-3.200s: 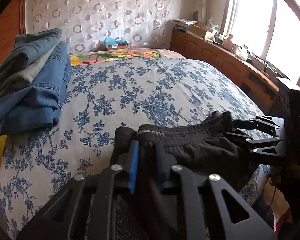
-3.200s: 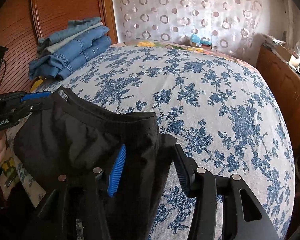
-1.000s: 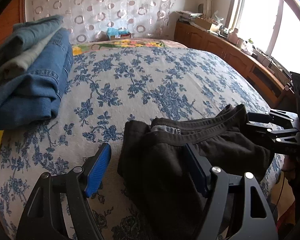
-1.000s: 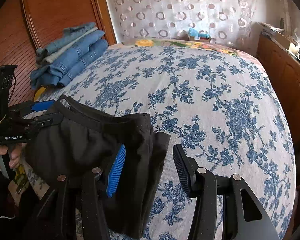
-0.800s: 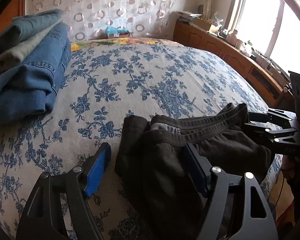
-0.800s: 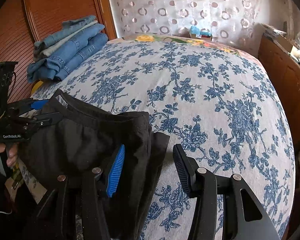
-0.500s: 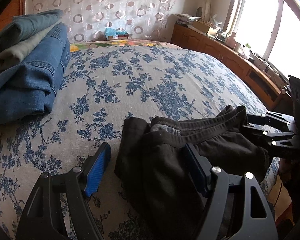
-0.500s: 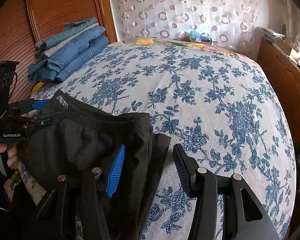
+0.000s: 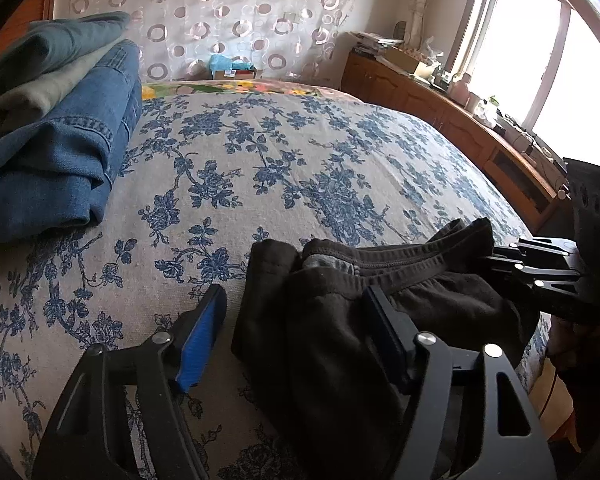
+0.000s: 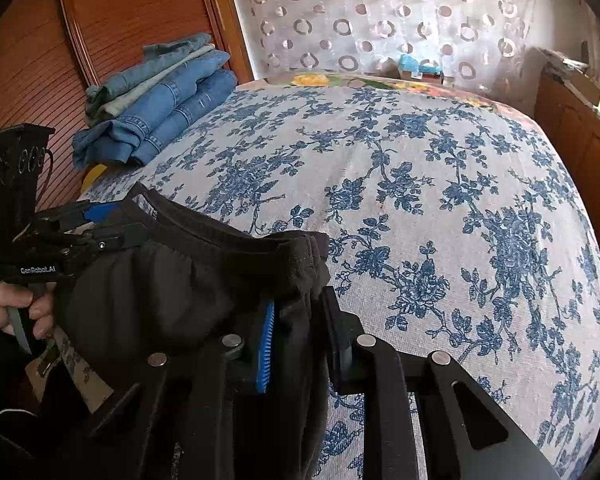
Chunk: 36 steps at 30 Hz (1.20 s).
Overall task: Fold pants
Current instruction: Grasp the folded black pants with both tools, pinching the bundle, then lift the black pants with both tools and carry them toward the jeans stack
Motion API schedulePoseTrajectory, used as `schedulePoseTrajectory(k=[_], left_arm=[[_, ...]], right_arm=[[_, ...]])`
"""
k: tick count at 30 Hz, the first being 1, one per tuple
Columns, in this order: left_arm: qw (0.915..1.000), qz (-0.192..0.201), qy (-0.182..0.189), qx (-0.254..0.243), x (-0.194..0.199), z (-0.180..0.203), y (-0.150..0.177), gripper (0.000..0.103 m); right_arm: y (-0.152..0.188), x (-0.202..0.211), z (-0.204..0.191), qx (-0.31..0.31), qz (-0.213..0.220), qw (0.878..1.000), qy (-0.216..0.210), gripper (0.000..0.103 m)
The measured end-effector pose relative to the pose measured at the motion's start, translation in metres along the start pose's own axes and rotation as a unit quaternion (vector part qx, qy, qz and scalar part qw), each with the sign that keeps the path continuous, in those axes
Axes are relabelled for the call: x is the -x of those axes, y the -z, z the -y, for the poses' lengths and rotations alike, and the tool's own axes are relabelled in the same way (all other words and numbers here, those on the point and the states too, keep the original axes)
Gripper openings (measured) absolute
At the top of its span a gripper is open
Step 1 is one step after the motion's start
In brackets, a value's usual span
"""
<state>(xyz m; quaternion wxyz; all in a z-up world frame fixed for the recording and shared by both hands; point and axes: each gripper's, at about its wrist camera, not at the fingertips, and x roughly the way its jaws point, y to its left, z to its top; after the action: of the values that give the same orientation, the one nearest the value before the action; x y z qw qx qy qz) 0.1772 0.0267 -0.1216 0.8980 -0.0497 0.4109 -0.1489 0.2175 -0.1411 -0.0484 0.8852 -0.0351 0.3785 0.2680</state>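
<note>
The black pants are laid at the bed's near edge. The left hand-held gripper is closing, pads apart around one waistband corner; the right hand-held gripper is closing, pads pinching the other corner.

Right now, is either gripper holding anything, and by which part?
The right gripper is closing its fingers on the black pants at the waistband corner. The left gripper, also closing, straddles the opposite corner without gripping it.

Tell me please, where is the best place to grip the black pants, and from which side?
Probably the waistband's two end corners, approached from the near bed edge. The black pants lie with that thick seamed band on the bed and the rest hanging off, so a corner grip lifts it evenly.
</note>
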Motion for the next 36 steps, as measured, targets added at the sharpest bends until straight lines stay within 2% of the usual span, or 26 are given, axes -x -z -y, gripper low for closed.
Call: schedulePoseTrajectory(k=[2,4,8,11,15,22,36], left_arm=[[1.0,-0.001,0.007,0.001,0.001,0.0,0.001,0.057],[1.0,-0.003,0.008,-0.002,0.001,0.001,0.001,0.054],[0.9998,-0.007,0.018,0.001,0.003,0.002,0.003,0.035],[0.9998,-0.005,0.018,-0.002,0.005,0.005,0.003,0.026],[0.9998,0.002,0.018,-0.004,0.015,0.008,0.001,0.023],[0.9992,0.033,0.019,-0.013,0.039,0.016,-0.007,0.013],[0.9944,0.102,0.016,-0.025,0.084,0.022,-0.037,0.012]], right_arm=[[0.0,0.0,0.001,-0.001,0.001,1.0,-0.004,0.017],[0.001,0.001,0.002,-0.002,0.003,1.0,-0.005,0.017],[0.002,0.006,0.0,-0.003,0.014,1.0,-0.008,0.015],[0.003,0.012,-0.004,-0.001,0.024,1.0,-0.01,0.015],[0.003,0.023,-0.007,0.001,0.038,0.999,-0.014,0.014],[0.001,0.049,-0.017,0.011,0.067,0.998,-0.018,0.013],[-0.023,0.096,-0.036,0.047,0.125,0.991,0.002,0.013]])
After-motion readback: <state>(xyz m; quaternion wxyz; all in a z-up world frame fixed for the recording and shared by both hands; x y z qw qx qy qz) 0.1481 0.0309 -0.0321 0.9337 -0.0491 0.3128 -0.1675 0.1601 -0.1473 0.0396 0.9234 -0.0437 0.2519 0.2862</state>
